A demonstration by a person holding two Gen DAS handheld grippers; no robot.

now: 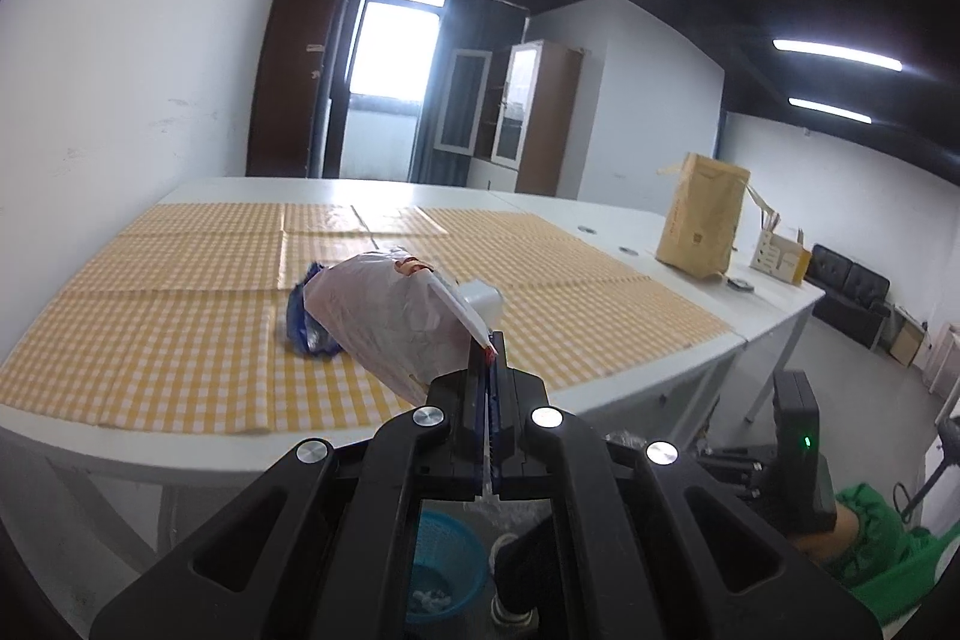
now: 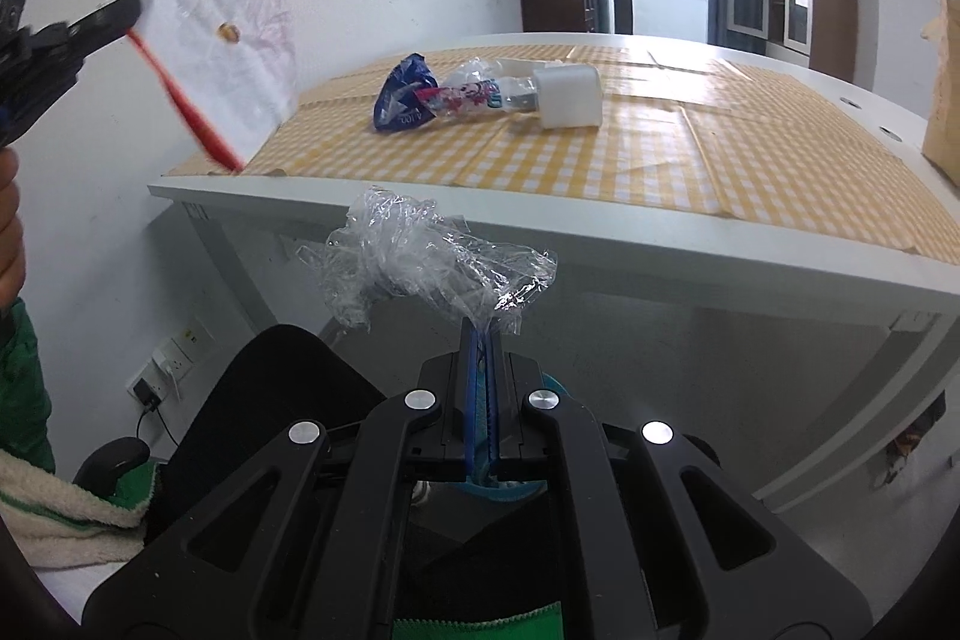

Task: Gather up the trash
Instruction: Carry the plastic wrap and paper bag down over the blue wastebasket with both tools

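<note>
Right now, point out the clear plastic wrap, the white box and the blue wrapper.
clear plastic wrap (image 2: 420,256), right wrist view, crumpled middle
white box (image 2: 569,95), right wrist view, front face
blue wrapper (image 2: 403,94), right wrist view, printed side

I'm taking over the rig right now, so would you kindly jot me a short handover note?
Left gripper: shut on a white bag with a red strip, held in the air.
Right gripper: shut on crumpled clear film, off the table's near edge.
On the table: blue wrapper, printed clear wrapper, white box.
Blue basket sits on the floor below, some scraps inside.
Left: drop both held pieces, then collect the three on the table.
</note>
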